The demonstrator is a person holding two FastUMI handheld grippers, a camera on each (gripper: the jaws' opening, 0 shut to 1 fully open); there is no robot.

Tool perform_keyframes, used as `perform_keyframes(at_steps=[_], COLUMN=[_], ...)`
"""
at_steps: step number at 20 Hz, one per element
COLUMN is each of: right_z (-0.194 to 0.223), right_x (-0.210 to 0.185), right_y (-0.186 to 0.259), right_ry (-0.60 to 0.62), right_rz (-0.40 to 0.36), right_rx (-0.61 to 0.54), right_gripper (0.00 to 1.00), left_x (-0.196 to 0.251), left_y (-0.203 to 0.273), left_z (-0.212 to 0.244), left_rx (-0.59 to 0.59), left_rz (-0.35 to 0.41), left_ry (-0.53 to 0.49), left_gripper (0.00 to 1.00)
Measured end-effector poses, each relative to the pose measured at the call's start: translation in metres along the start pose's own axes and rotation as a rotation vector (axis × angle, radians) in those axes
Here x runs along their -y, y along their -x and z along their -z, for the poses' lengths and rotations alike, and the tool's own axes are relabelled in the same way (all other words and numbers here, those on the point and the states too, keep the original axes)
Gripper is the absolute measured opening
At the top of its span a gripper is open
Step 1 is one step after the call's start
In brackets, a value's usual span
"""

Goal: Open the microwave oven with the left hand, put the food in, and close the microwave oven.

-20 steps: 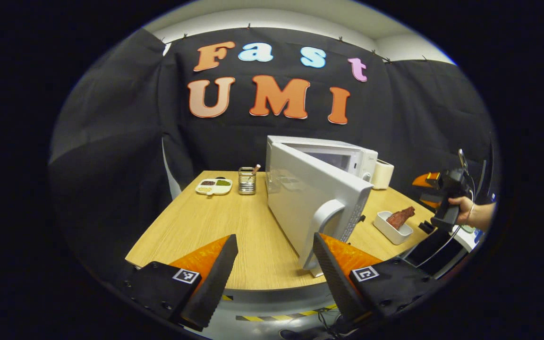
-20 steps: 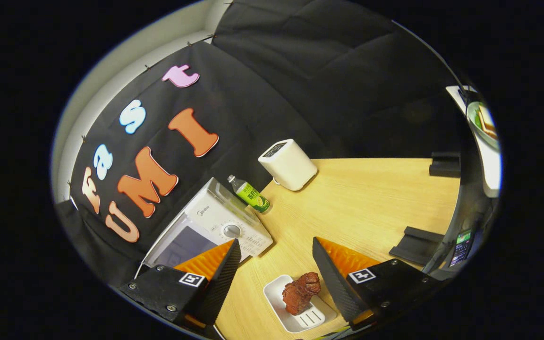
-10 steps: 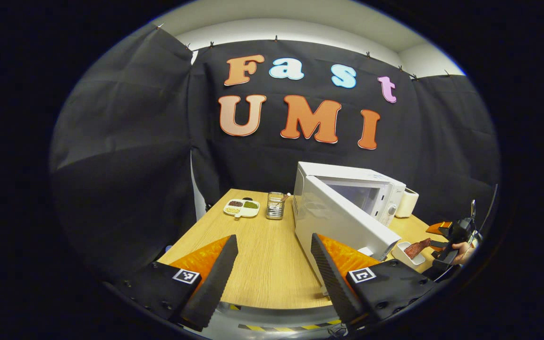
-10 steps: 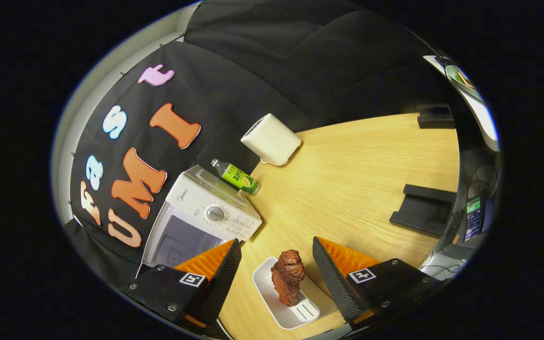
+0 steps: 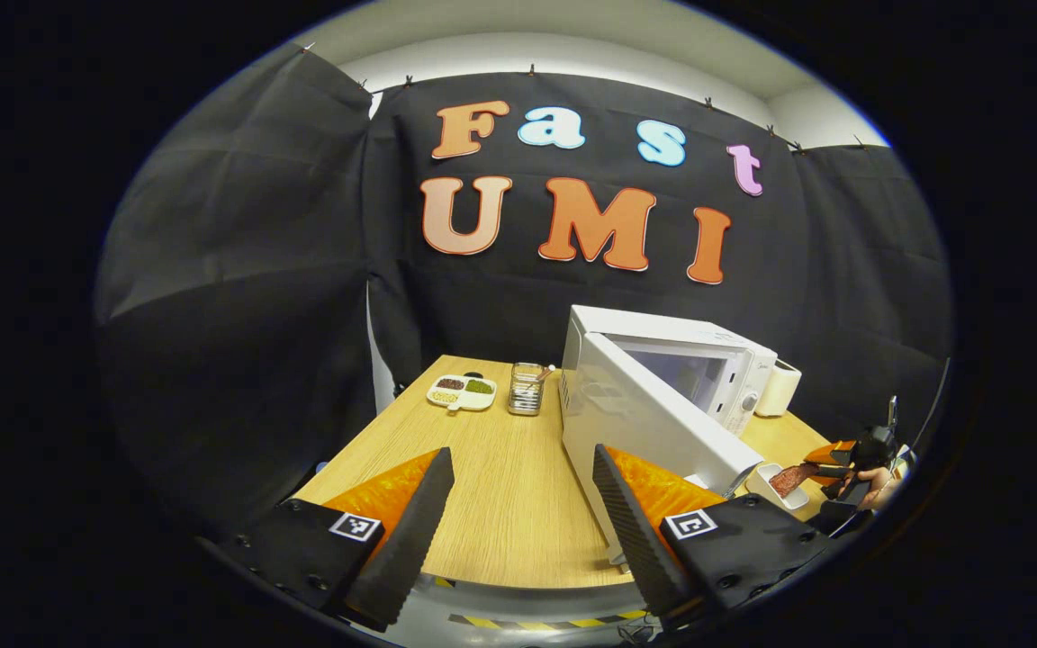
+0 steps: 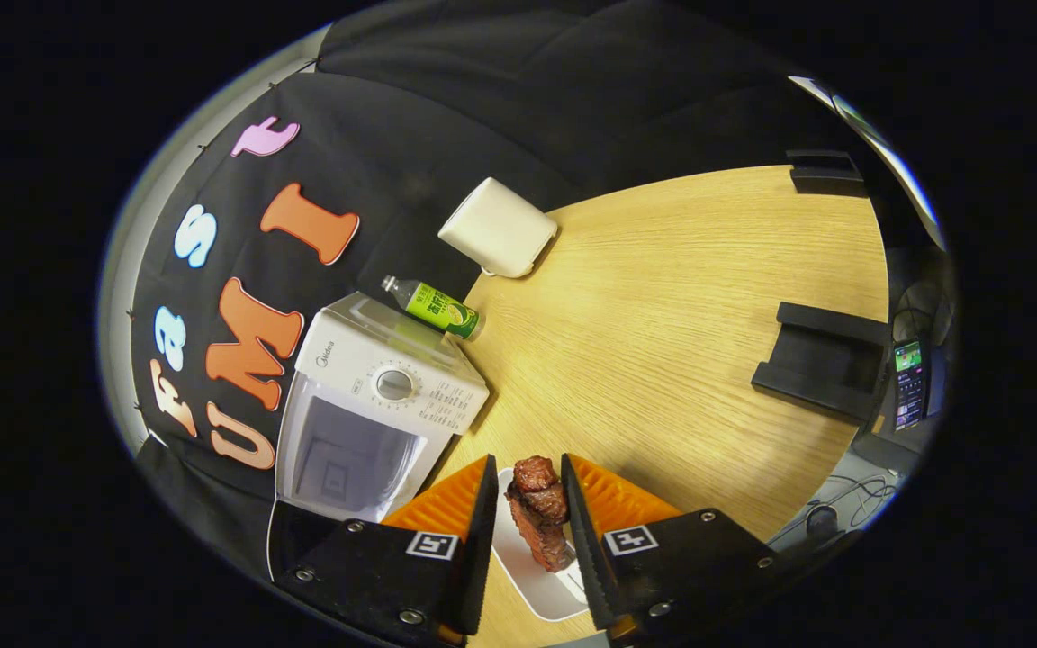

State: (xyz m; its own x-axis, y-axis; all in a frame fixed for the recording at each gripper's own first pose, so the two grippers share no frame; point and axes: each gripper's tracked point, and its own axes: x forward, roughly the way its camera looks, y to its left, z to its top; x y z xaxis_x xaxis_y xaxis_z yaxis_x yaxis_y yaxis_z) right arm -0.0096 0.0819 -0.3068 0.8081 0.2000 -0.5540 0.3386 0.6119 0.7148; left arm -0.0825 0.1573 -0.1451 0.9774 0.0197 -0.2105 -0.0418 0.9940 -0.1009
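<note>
Right gripper (image 6: 523,526) has closed in on the meat (image 6: 538,522) over the last half second; fingers now flank it tight in its dish (image 6: 527,585), looks like contact both sides, not lifted yet. Left gripper (image 5: 518,531) is open, empty, pulled back off the door (image 5: 635,423), which stands swung wide. Cavity (image 6: 343,454) beyond is clear. So: opening done, grasp in progress. Next is lift and carry left into the microwave (image 6: 374,405). Bottle (image 6: 433,308) and white box (image 6: 498,227) behind, out of path.
</note>
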Motion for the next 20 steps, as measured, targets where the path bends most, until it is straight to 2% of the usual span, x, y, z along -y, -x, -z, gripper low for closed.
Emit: perform_keyframes(at_steps=[1, 4, 5, 6, 8, 9, 14, 20], right_z=[0.0, 0.001, 0.002, 0.004, 0.011, 0.012, 0.009, 0.0], right_x=[0.002, -0.001, -0.005, -0.01, -0.013, -0.015, -0.025, -0.054], right_y=[-0.001, 0.003, 0.003, 0.006, 0.005, 0.006, 0.012, 0.028], right_ry=[-0.004, -0.037, -0.053, -0.057, -0.012, 0.016, 0.13, 0.152], right_rz=[0.004, 0.001, -0.018, -0.022, -0.011, 0.003, 0.029, 0.013], right_rx=[-0.013, -0.05, -0.064, -0.078, -0.097, -0.106, -0.113, -0.085], right_gripper=[0.42, 0.35, 0.32, 0.29, 0.15, 0.16, 0.14, 0.14], left_x=[-0.002, -0.007, -0.007, -0.008, -0.009, -0.009, -0.01, -0.02], left_y=[0.002, 0.005, 0.006, 0.006, 0.006, 0.006, 0.004, 0.004], left_z=[0.002, 0.006, 0.006, 0.006, 0.005, 0.004, 0.0, -0.002], left_rx=[-0.005, -0.015, -0.017, -0.021, -0.019, -0.017, -0.008, -0.003], left_rz=[-0.006, -0.02, -0.022, -0.026, -0.03, -0.031, -0.028, -0.008], left_ry=[0.003, 0.002, 0.002, 0.007, 0.02, 0.026, 0.013, 0.026], left_gripper=[0.96, 0.96, 0.99, 0.96, 0.96, 0.99, 0.99, 0.99])
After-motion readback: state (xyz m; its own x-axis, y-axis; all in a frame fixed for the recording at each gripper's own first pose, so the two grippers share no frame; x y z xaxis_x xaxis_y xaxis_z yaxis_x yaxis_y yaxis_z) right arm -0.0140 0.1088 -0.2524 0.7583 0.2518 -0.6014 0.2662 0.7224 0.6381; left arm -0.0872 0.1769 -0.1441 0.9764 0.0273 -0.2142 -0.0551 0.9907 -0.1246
